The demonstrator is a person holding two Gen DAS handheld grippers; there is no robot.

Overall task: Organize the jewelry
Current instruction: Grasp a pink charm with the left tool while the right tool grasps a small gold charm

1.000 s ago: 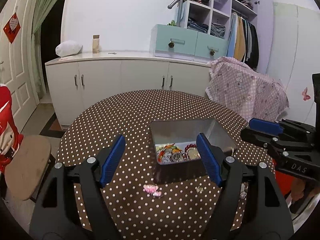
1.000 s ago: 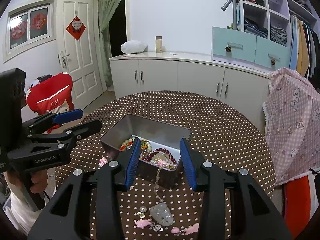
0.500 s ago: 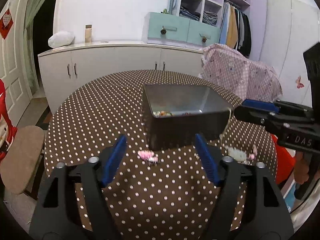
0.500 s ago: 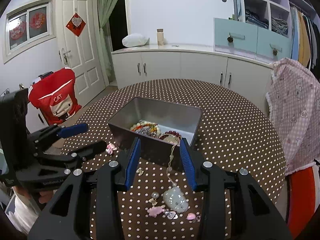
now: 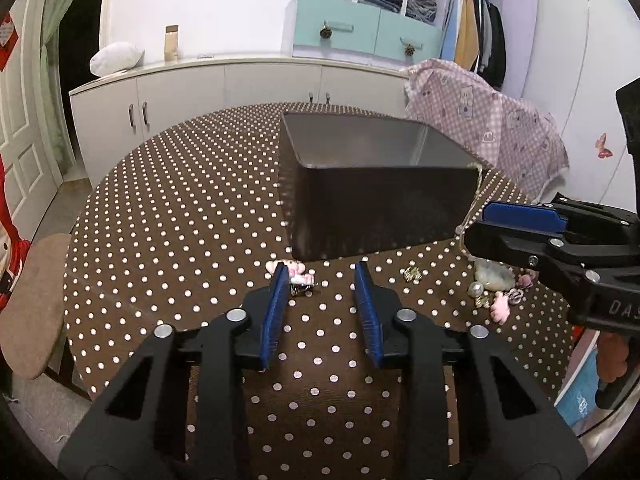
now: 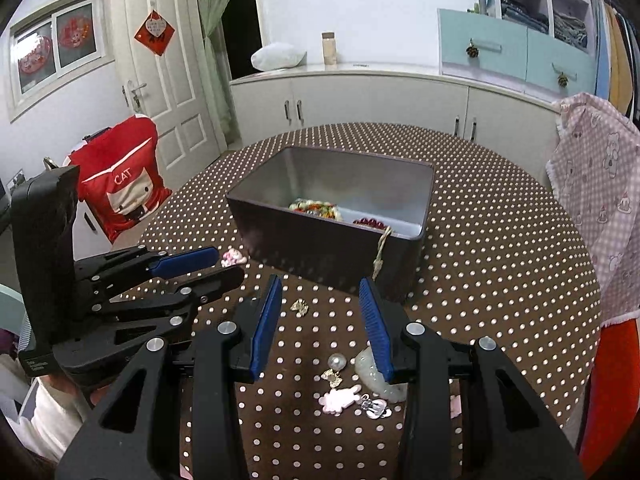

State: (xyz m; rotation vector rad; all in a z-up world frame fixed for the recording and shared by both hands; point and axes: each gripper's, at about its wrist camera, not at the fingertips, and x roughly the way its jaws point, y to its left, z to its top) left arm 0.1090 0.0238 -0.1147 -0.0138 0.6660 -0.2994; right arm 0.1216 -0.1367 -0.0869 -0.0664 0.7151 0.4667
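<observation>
A metal tin (image 5: 380, 204) (image 6: 332, 216) stands on the round polka-dot table (image 5: 180, 208) and holds bead bracelets (image 6: 316, 206). A cord hangs over its near wall to a pale jade pendant (image 6: 366, 368). My left gripper (image 5: 322, 276) is open and low over the table, its left fingertip beside a pink hair clip (image 5: 298, 274). My right gripper (image 6: 320, 292) is open above loose pieces: a pearl (image 6: 336, 361), a pink charm (image 6: 340, 398) and a gold earring (image 6: 299, 306). The right gripper shows in the left wrist view (image 5: 520, 224).
A chair with a red cover (image 6: 120, 188) stands at the left, a stool (image 5: 36, 300) by the table edge, and a chair draped in pink cloth (image 6: 596, 208) at the right. White cabinets (image 5: 224, 84) line the back wall.
My left gripper has dropped toward the table and its jaws have narrowed beside the pink hair clip. My right gripper has pulled back a little from the tin.
</observation>
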